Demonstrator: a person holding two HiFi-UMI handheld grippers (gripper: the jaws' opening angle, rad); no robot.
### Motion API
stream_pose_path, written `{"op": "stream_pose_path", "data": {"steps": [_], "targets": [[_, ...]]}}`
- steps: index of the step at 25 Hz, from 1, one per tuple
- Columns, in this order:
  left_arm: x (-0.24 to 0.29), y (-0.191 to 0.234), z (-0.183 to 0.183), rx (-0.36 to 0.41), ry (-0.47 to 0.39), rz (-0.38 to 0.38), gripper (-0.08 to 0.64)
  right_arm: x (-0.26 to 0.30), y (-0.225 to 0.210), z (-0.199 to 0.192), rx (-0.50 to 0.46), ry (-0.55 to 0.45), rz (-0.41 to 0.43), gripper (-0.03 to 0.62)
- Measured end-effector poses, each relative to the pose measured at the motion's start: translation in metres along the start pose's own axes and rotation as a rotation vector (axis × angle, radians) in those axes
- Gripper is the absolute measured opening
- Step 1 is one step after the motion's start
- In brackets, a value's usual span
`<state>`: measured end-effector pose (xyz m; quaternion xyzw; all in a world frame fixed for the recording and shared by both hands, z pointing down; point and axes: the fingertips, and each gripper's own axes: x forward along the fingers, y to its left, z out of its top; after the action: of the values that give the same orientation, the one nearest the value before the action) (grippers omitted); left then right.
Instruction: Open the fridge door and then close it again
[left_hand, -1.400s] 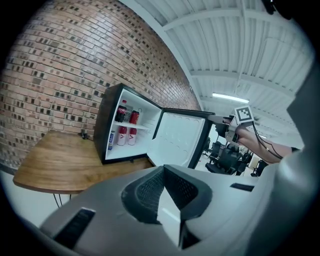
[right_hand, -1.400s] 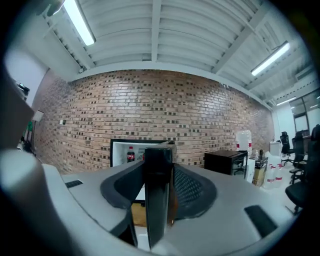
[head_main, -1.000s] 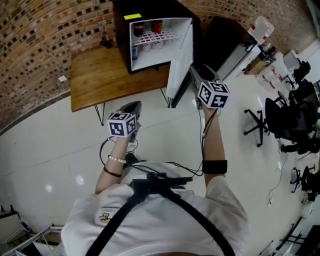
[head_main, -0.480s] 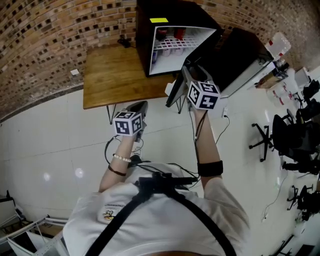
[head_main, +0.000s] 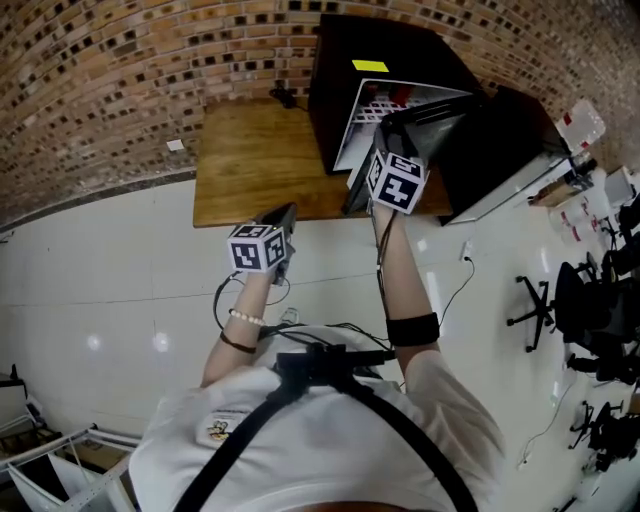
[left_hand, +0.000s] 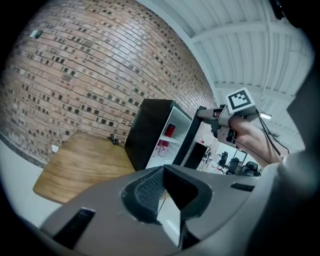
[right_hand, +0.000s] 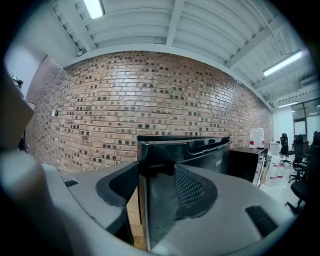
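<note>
The black mini fridge stands at the right end of a wooden table. Its door is partly ajar, and the white inside with a shelf and red cans shows. My right gripper holds the door's free edge. In the right gripper view that glossy black door sits between the jaws of the right gripper, which are opening slightly. The left gripper hovers over the table's near edge, left of the fridge. In its own view the left gripper is shut and empty.
A second black cabinet stands right of the fridge. Office chairs crowd the far right. A brick wall runs behind the table. A small black item lies on the table by the fridge. White tile floor spreads to the left.
The right gripper has swung the door toward the fridge, so the gap is much narrower. Both grippers have moved closer to the fridge and table.
</note>
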<state>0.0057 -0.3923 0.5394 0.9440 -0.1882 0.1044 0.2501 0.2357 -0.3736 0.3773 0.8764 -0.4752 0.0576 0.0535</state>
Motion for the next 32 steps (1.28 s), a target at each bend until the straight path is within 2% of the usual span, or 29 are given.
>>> {"op": "stream_pose_path", "data": {"steps": [6, 14, 20, 32], "targets": [[0.000, 0.025, 0.029, 0.053, -0.009, -0.007, 0.002, 0.033, 0.021, 0.003, 0.007, 0.008, -0.066, 0.241], [0.039, 0.010, 0.068, 0.241, 0.054, -0.007, 0.002, 0.070, 0.039, 0.007, 0.014, 0.016, -0.119, 0.241], [0.044, 0.011, 0.081, 0.247, 0.044, -0.011, 0.002, 0.093, 0.045, 0.009, 0.014, 0.029, -0.142, 0.239], [0.040, 0.032, 0.081, 0.213, 0.052, 0.003, 0.002, 0.122, 0.049, 0.017, -0.006, 0.033, -0.143, 0.236]]}}
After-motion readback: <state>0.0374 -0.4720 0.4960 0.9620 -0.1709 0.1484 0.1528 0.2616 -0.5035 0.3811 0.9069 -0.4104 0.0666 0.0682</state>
